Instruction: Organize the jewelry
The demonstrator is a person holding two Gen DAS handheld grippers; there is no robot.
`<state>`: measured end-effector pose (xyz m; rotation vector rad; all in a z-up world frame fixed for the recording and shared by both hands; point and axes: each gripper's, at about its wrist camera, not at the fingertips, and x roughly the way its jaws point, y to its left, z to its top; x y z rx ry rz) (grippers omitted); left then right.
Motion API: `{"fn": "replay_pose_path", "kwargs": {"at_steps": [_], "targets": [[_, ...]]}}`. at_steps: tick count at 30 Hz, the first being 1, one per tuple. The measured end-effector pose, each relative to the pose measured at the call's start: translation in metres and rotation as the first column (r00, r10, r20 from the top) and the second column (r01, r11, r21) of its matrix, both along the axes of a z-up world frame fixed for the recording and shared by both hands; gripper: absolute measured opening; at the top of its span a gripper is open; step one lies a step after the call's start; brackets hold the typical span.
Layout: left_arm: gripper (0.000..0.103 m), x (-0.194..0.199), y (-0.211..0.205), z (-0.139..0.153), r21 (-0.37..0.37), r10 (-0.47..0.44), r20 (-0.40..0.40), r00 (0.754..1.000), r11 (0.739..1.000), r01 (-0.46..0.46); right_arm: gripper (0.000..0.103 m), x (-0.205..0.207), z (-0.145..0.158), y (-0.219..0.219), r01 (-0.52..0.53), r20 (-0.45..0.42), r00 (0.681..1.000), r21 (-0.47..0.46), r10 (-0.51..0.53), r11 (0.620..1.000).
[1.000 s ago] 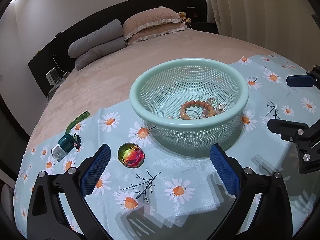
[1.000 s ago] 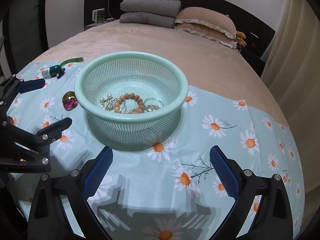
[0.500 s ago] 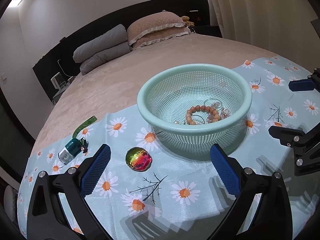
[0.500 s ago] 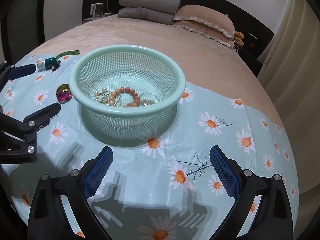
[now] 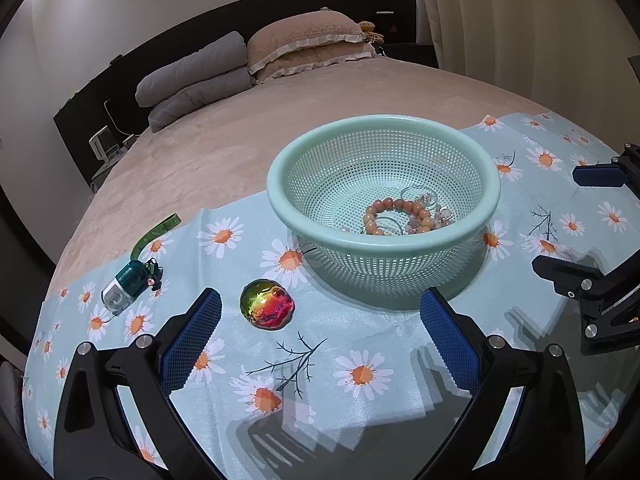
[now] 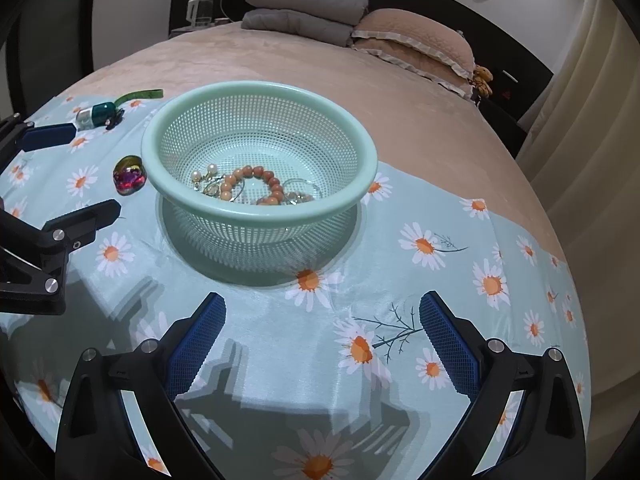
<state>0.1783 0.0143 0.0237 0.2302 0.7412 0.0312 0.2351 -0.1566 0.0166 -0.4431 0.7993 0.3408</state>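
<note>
A brown wooden bead bracelet [image 6: 256, 182], pearl earrings [image 6: 204, 174] and silvery rings lie inside the mint-green perforated plastic basket [image 6: 362, 148], mid-frame. Seemingly left: an iridescent oval gem [image 5: 267, 309] and teal keychain bottle [image 5: 126, 286], lower left. Left claw [image 5: 320, 336] and right claw [image 6: 322, 338] gape wide, empty.

Right gripper [image 6: 322, 326]: wide open, nothing in it, above the flowery cloth [image 6: 440, 280].
Left gripper [image 6: 70, 172]: at the left edge, open too, empty.
Basket [image 6: 360, 152]: pale green, round, full of little holes, sitting on the cloth.
Inside the basket: a brown bead bracelet [image 6: 256, 184], two white pearls [image 6: 204, 172] and some shiny silver bits [image 6: 298, 196].
Shiny pebble [image 6: 129, 174]: rainbow colours, on the cloth just left of the basket.
Little bottle [image 6: 96, 114]: teal and clear, lying on its side, with a green strap [image 6: 138, 95] beside it.
Bed [image 6: 320, 68]: tan blanket under the cloth, grey and tan pillows [image 6: 360, 28] at the far end.
</note>
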Motion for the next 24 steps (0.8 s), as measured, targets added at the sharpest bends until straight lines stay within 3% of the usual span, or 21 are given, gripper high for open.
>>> {"fn": "replay_pose_path", "kwargs": {"at_steps": [12, 24], "targets": [[0.097, -0.001, 0.002, 0.002, -0.002, 0.010, -0.008, 1.000, 1.000, -0.010, 0.094, -0.001, -0.001, 0.001, -0.003, 0.006, 1.000, -0.021, 0.003, 1.000], [0.097, -0.002, 0.007, 0.015, -0.004, 0.033, 0.034, 0.999, 0.999, -0.033, 0.094, -0.003, 0.002, 0.001, -0.002, 0.020, 1.000, -0.020, 0.002, 1.000]]}}
